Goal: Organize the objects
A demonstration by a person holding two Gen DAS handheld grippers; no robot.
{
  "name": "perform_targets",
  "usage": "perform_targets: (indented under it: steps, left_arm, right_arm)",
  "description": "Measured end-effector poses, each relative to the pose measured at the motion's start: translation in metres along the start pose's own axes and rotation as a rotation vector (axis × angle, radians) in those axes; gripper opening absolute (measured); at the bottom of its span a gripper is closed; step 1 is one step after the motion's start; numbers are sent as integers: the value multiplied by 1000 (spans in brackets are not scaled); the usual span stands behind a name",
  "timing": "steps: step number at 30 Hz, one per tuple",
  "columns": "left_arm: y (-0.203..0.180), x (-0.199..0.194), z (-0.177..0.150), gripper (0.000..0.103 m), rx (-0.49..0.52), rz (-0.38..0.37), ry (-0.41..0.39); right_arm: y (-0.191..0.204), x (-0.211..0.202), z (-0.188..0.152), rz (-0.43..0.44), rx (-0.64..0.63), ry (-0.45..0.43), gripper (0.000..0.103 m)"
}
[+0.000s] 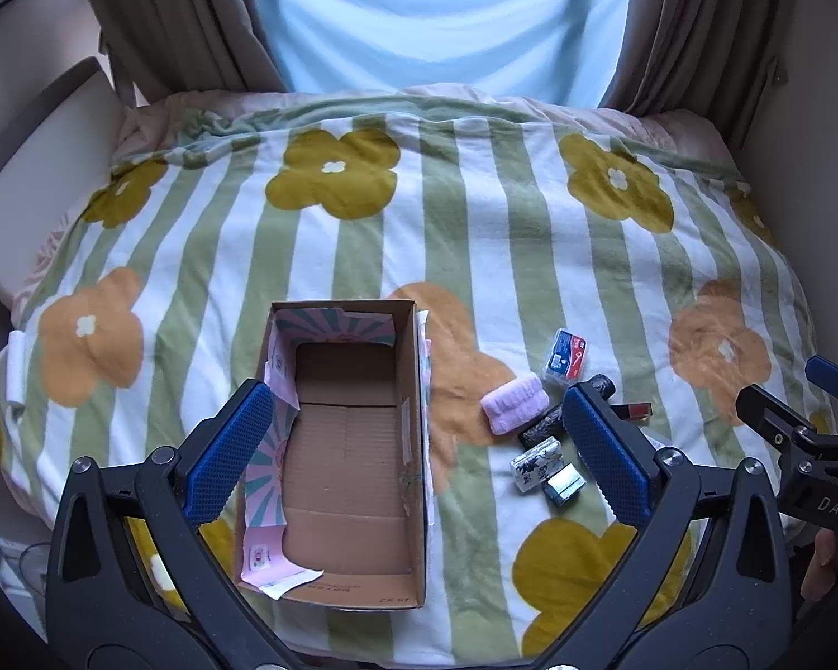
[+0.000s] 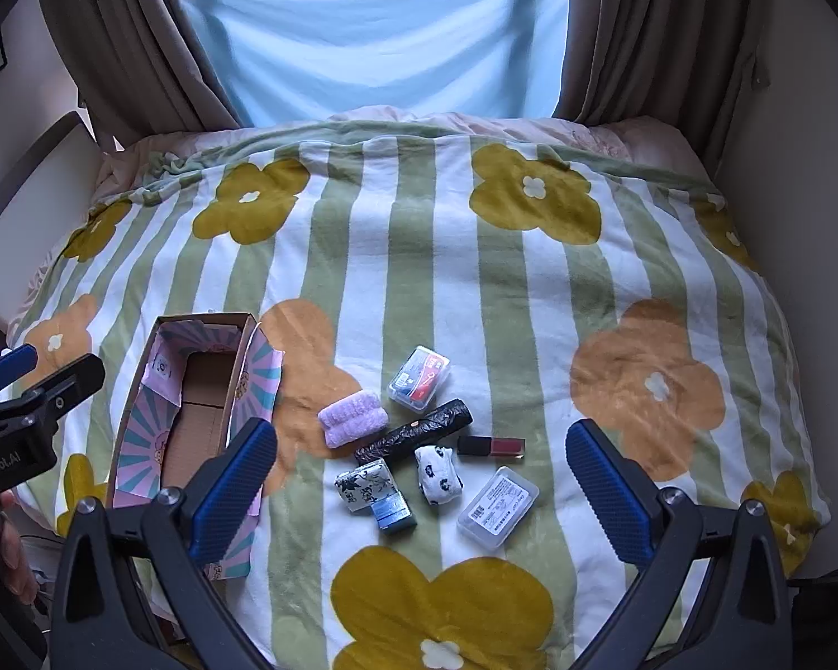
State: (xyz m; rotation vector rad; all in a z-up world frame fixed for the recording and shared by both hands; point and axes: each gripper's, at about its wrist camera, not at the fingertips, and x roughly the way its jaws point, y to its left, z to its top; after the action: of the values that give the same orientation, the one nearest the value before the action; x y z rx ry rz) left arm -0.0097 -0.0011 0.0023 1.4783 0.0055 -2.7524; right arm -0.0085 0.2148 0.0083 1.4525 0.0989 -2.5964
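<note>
An open, empty cardboard box (image 1: pixel 346 446) lies on the flowered blanket; it also shows at left in the right wrist view (image 2: pixel 195 413). Right of it lies a cluster of small things: a pink towel roll (image 2: pixel 353 420), a clear case with red and blue contents (image 2: pixel 420 378), a black roll (image 2: pixel 413 431), a red lipstick (image 2: pixel 491 446), a white patterned sock (image 2: pixel 438 474), a clear flat case (image 2: pixel 497 507), a patterned packet (image 2: pixel 366 484) and a small blue box (image 2: pixel 392 512). My left gripper (image 1: pixel 419 452) is open above the box. My right gripper (image 2: pixel 422 494) is open above the cluster.
The striped flower blanket (image 2: pixel 475 290) covers a bed. Brown curtains (image 2: pixel 631 28) and a bright window stand behind it. A pale headboard or panel (image 1: pixel 33 178) is at the left. The right gripper also shows at the right edge of the left wrist view (image 1: pixel 799 435).
</note>
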Motion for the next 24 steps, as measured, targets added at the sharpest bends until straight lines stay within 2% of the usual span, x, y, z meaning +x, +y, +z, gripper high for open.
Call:
perform_targets:
  steps: [13, 20, 24]
  left_arm:
    - [-3, -4, 2, 103, 26, 28, -12]
    - [4, -1, 4, 103, -39, -18, -10]
    - [4, 0, 3, 103, -18, -7, -11]
  right_arm:
    - [-2, -3, 3, -2, -4, -9, 103]
    - [-2, -6, 5, -2, -7, -11, 103]
    - [-1, -7, 8, -2, -5, -7, 103]
